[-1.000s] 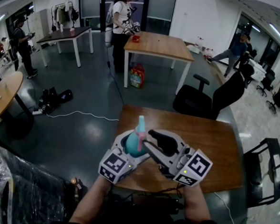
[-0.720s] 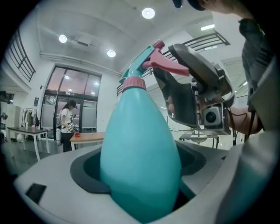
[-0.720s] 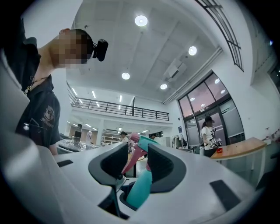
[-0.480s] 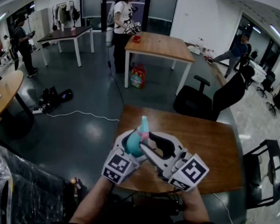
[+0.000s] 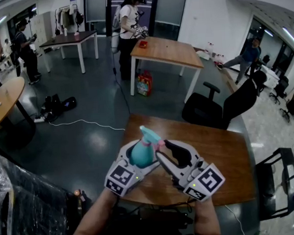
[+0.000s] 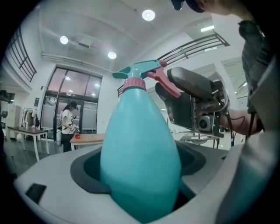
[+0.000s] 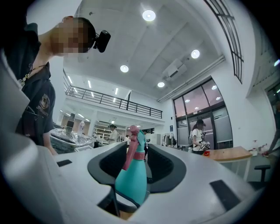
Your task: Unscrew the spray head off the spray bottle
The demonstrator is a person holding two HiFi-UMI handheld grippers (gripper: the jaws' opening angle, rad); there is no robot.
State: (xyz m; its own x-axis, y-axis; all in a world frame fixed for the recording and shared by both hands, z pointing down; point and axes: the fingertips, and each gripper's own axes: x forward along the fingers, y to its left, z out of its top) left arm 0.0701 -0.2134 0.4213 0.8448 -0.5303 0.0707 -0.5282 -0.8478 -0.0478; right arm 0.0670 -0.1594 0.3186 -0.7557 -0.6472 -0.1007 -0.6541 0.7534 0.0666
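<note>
Left gripper (image 5: 136,159) holds bottle (image 5: 142,150); right gripper (image 5: 165,149) wide
I have the bottle's belly clamped above the table (image 5: 224,149) edge. The right jaws have just been opening, with the spray head (image 5: 149,134) between them, untouched. Re-closing on the trigger (image 6: 164,81) instead of the collar (image 6: 133,83) could twist the bottle loose. Only the right gripper view shows the gaps beside it.

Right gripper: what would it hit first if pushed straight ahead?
Probably the spray bottle: it stands between the jaws of the right gripper, which have just been opening and don't press it.
</note>
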